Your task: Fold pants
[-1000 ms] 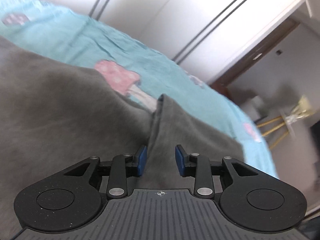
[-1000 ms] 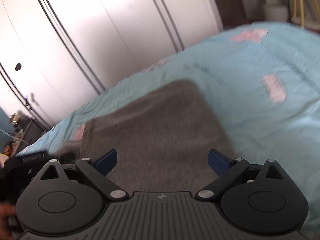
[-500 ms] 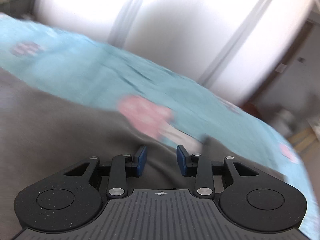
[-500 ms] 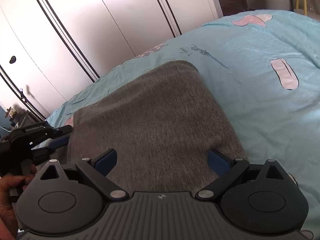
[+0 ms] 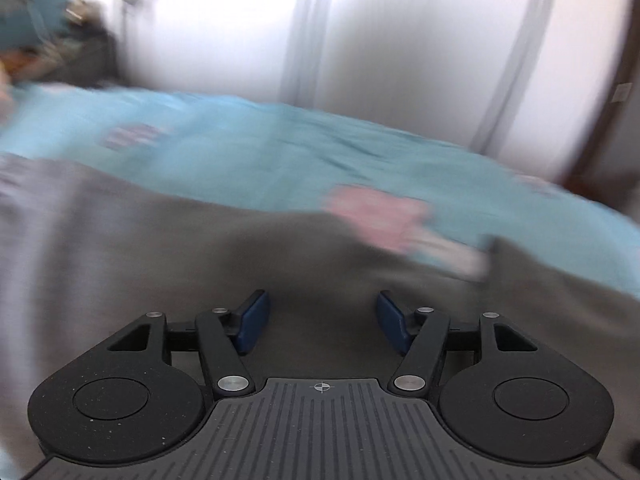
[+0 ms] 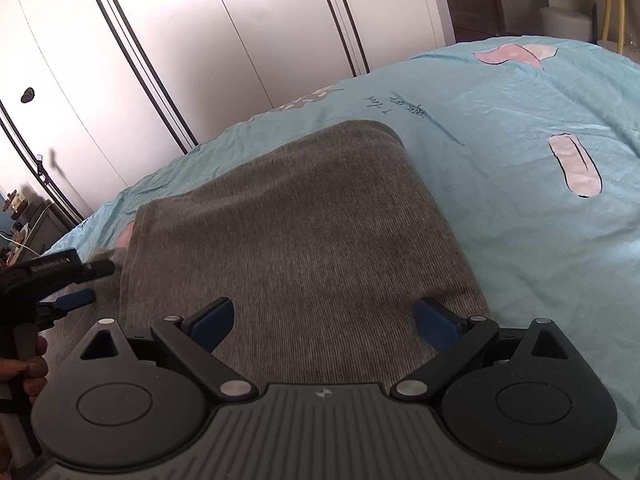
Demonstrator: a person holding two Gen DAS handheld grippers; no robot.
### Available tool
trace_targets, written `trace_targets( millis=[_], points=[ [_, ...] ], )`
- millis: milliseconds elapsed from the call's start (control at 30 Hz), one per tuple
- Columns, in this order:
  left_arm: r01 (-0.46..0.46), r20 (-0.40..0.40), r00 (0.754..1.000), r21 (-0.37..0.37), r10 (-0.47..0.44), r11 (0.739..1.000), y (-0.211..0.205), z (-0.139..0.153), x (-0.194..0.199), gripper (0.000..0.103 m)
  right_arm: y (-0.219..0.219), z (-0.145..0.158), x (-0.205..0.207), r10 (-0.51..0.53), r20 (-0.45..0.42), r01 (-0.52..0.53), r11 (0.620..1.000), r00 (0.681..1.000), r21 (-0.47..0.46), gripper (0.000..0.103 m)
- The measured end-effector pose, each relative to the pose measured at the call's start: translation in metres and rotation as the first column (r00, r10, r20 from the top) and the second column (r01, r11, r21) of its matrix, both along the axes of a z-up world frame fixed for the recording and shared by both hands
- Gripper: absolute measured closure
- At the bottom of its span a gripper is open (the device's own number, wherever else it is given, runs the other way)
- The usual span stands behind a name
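Hovering with jaws spread and empty, the left gripper (image 5: 320,320) and right gripper (image 6: 324,322) flank the grey ribbed knit pants (image 6: 296,216) lying flat on the pale blue bedsheet (image 6: 520,128), seemingly ready for another fold.

A: How does the left tool (image 5: 320,322) stand?
B: Blue pads spread apart, nothing between them.
A: And the right tool (image 6: 324,326)?
B: Spread wider, also gripping nothing. The left tool (image 6: 60,284) shows at its far left, fingers (image 6: 34,368) curled round the handle.
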State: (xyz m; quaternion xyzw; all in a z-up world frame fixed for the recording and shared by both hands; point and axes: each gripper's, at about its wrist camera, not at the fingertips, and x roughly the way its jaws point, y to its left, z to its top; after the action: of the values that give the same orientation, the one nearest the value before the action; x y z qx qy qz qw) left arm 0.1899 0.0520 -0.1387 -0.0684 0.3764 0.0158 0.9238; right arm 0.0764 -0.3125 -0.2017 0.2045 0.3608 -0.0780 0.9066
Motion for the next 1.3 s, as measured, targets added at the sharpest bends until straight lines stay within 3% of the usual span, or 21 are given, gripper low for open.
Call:
trace_targets(
  millis=[33,100,133,200,233,467,600,667,833,967,1067,1300],
  points=[
    [-0.041,0.012,0.999,0.006,0.041,0.999,0.008,0.004,-0.002,0.037,0.0,0.0,0.0,0.004,-0.001,-0.004,1.0,1.0,-0.005,0.005],
    [-0.108,0.032,0.993,-0.089,0.111,0.99,0.035,0.019,-0.012,0.033,0.002,0.0,0.0,0.009,-0.005,-0.009,1.0,1.0,-0.014,0.005],
    [-0.13,0.05,0.989,-0.169,0.14,0.977,0.053,0.027,-0.02,0.029,0.002,0.0,-0.001,0.011,-0.007,-0.011,1.0,1.0,-0.016,0.005],
    [-0.176,0.089,0.973,-0.309,0.213,0.934,0.09,0.038,-0.043,0.011,0.004,0.0,-0.001,0.013,-0.01,-0.014,1.0,1.0,-0.022,0.005],
    [-0.207,0.101,0.961,-0.349,0.256,0.914,0.108,0.042,-0.05,0.01,0.004,-0.001,-0.002,0.014,-0.013,-0.014,1.0,1.0,-0.024,0.005],
    [-0.42,0.107,0.862,-0.4,0.496,0.815,0.247,0.041,-0.096,0.01,0.01,-0.001,-0.001,0.023,-0.036,-0.025,0.998,0.999,-0.059,0.005],
    [-0.468,-0.009,0.825,-0.57,0.564,0.675,0.315,0.006,-0.108,0.013,0.013,-0.001,-0.001,0.025,-0.045,-0.028,0.996,0.999,-0.081,0.005],
    [-0.483,-0.058,0.818,-0.611,0.573,0.627,0.328,-0.013,-0.108,0.013,0.015,-0.001,0.0,0.026,-0.053,-0.031,0.995,0.998,-0.096,0.005],
    [-0.453,-0.068,0.847,-0.61,0.527,0.65,0.318,-0.034,-0.099,0.014,0.021,-0.002,0.004,0.033,-0.072,-0.042,0.99,0.997,-0.135,0.005],
    [-0.436,-0.11,0.87,-0.625,0.48,0.647,0.31,-0.053,-0.089,0.015,0.021,-0.003,0.005,0.032,-0.073,-0.041,0.99,0.997,-0.136,0.005],
    [-0.415,-0.095,0.882,-0.62,0.461,0.666,0.309,-0.057,-0.085,0.015,0.02,-0.003,0.004,0.028,-0.068,-0.036,0.991,0.997,-0.129,0.005],
    [-0.367,-0.074,0.903,-0.641,0.422,0.674,0.313,-0.064,-0.08,0.015,0.03,-0.006,0.009,0.033,-0.095,-0.052,0.978,0.995,-0.203,0.005]
  ],
)
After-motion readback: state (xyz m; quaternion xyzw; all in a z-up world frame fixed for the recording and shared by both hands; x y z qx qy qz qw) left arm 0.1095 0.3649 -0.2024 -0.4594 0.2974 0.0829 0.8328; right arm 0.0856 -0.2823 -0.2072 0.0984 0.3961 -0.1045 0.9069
